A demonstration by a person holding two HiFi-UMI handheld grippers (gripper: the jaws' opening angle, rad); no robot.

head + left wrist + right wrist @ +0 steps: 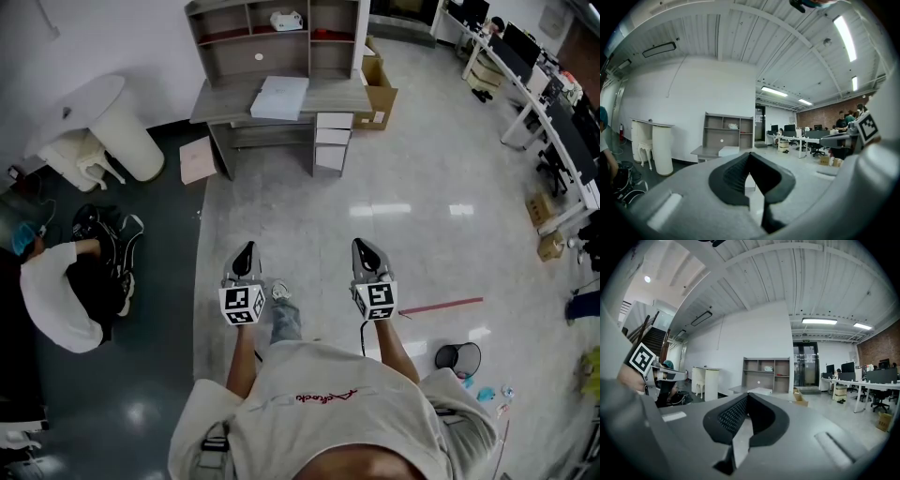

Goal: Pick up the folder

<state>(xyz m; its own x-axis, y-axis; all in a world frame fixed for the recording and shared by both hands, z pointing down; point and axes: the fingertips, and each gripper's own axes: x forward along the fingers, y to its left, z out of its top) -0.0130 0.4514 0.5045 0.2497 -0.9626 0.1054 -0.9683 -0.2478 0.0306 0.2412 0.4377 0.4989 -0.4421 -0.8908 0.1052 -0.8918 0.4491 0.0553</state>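
I hold the left gripper [246,248] and the right gripper [364,246] side by side in front of me, both nearly level and aimed at the grey desk [220,105], each claw pinched fully together on nothing. At far left a person in a white shirt [54,292] crouches on dark flooring. The white folder [279,97] lies flat on the desk, well beyond both grippers across the glossy pale floor [422,216]. A cardboard box [380,94] sits beside the desk's right end.

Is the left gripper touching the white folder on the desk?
Apart. The head view shows open floor between the left gripper and the folder on the desk.
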